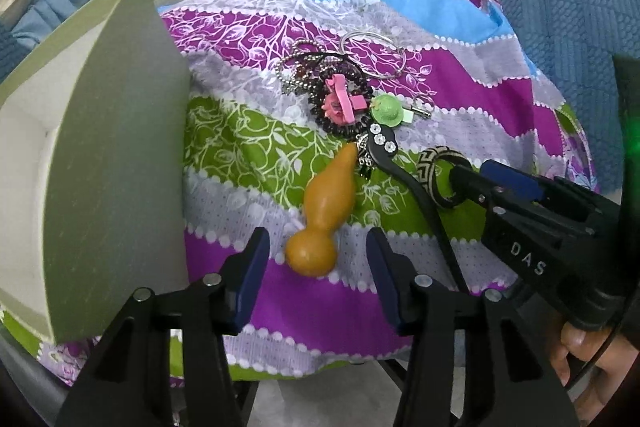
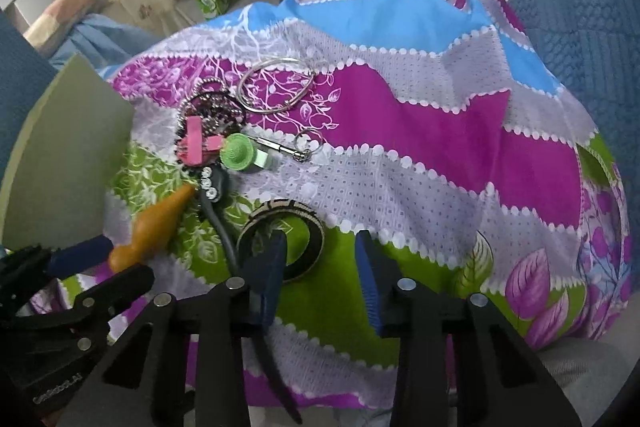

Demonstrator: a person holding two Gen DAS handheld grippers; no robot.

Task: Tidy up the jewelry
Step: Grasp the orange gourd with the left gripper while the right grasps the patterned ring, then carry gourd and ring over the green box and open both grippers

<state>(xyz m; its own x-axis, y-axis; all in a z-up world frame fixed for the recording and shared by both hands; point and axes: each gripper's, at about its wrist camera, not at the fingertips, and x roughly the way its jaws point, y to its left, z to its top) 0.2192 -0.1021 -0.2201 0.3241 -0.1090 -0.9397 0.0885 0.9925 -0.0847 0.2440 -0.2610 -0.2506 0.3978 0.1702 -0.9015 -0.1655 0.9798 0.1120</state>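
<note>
A: Since the green box [image 1: 100, 155] is the biggest thing here and stands open at the left edge of the tabletop, on the patterned cloth [image 1: 460, 95], I judge it to be where the jewelry goes.

B: Agreed. Next in size is the orange gourd pendant [image 1: 320, 215], lying just beside the box with its narrow tip toward the pile. The left tongs [image 1: 318, 279] are spread, 1 pad on each side of its round bottom, neither pad touching it.

A: Then lower them squarely over the fat bulb. The skin looks smooth, so a pinch on the taper would likely slip.

B: The black woven bangle [image 2: 280, 243] lies right of the gourd. The right tongs [image 2: 320, 279] are spread too, with the left pad inside the ring and the other outside, straddling the near band. No pad presses it that I can see.

A: Close on that band alone. A black cord [image 2: 218, 217] runs just beside it, so keep the inner pad clear or both will lift together.

B: Farther back are the silver wire bangle [image 2: 276, 89], the beaded bracelets under a pink clip [image 2: 196, 143], a little green hat charm [image 2: 238, 151] and a small key ring [image 2: 308, 139].

A: They overlap. Take them 1 at a time from the pile's edge later.
</note>
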